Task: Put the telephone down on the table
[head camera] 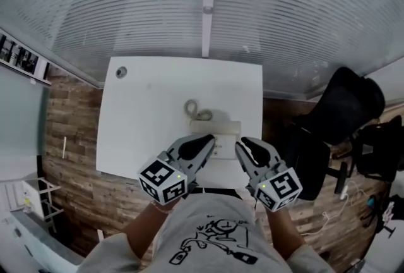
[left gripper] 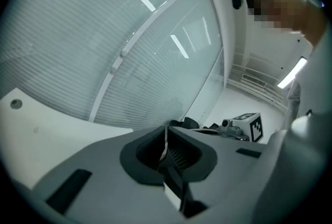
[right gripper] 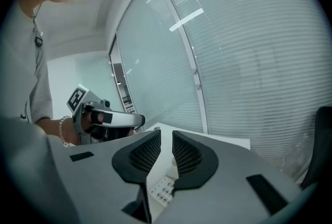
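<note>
A pale telephone with a coiled cord lies on the white table, near its front edge. Both grippers hang above it, side by side, and cover part of it. My left gripper has its pads together with nothing between them. My right gripper shows a narrow gap between its pads, and nothing is gripped. Through that gap I see the telephone's keypad far below. Neither gripper touches the telephone.
A round grommet sits in the table's far left corner. A black office chair stands to the right of the table. A glass wall with blinds runs behind it. The floor is wood planks.
</note>
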The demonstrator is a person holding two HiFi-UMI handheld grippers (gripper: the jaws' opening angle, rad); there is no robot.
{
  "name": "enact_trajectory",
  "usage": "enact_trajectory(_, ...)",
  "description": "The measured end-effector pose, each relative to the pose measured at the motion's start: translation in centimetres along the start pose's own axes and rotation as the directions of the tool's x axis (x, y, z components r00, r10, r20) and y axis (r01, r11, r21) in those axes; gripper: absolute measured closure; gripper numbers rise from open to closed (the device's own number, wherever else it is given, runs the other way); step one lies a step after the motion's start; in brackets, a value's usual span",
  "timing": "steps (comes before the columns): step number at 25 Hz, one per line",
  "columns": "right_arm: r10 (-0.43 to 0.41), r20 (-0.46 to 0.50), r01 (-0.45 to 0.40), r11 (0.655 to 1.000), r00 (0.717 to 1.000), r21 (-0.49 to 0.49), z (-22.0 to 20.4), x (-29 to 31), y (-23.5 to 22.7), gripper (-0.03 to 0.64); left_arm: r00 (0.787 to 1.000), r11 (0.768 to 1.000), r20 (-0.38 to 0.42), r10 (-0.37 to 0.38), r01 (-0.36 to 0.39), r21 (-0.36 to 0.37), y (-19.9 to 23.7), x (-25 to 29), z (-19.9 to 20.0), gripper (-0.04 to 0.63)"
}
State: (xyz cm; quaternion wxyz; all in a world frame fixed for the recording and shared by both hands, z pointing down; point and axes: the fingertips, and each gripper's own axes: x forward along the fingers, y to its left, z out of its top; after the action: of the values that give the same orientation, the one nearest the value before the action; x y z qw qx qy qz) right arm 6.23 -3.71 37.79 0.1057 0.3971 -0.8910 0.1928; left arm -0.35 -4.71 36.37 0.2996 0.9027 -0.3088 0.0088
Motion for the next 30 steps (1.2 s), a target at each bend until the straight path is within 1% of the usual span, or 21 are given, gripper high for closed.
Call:
enact_trajectory(2, 0.006, 0.043, -0.004, 1.000, 0.999, -0.031, 2.4, -0.8, 1.3, 0.538, 0.999, 0.999, 0.046, -0.027, 0.026, 0.025, -1.8, -0.4, 1.9, 0.586)
enact_trajectory(4, 0.013, 0.085, -0.008, 0.998, 0.996, -0.061, 4.6, -1.7, 2.6, 0.549, 0.996, 0.997, 0.070, -0.049, 0.045, 0.057, -3.8, -1.0, 3.6, 0.592)
enact_trajectory(6, 0.017, 0.122, -0.005, 0.995, 0.992, -0.100, 6.6, -2.8, 3.7, 0.558, 0.994, 0.992, 0.091, -0.065, 0.054, 0.118, -6.0, -1.7, 5.4, 0.594)
enact_trajectory(8, 0.023, 0.174, 0.000, 0.991, 0.984, -0.132, 8.7, -3.8, 4.7, 0.564, 0.988, 0.976, 0.127, -0.089, 0.061, 0.208, -8.1, -2.4, 7.1, 0.594)
enact_trajectory(10, 0.036, 0.227, -0.003, 0.990, 0.973, -0.142, 10.8, -4.5, 5.8, 0.566, 0.981, 0.954, 0.160, -0.111, 0.060, 0.294, -9.7, -3.0, 8.4, 0.594)
enact_trajectory(13, 0.046, 0.268, 0.001, 0.985, 0.962, -0.175, 12.9, -5.7, 7.3, 0.569, 0.976, 0.931, 0.172, -0.135, 0.065, 0.360, -11.7, -3.9, 9.5, 0.594)
enact_trajectory(18, 0.050, 0.308, 0.018, 0.977, 0.950, -0.214, 15.1, -7.4, 9.2, 0.572, 0.967, 0.912, 0.194, -0.163, 0.073, 0.404, -13.9, -5.0, 10.9, 0.594)
enact_trajectory(23, 0.049, 0.328, 0.031, 0.971, 0.943, -0.236, 16.3, -8.4, 9.9, 0.575, 0.965, 0.888, 0.195, -0.174, 0.068, 0.455, -15.1, -5.7, 11.5, 0.594)
enact_trajectory(25, 0.049, 0.335, 0.035, 0.970, 0.941, -0.239, 16.5, -8.6, 10.0, 0.577, 0.965, 0.887, 0.196, -0.172, 0.065, 0.458, -15.3, -5.8, 11.4, 0.594)
enact_trajectory(30, 0.040, 0.346, 0.049, 0.968, 0.937, -0.245, 16.7, -8.6, 10.3, 0.577, 0.964, 0.898, 0.206, -0.169, 0.065, 0.435, -15.4, -5.8, 11.1, 0.594)
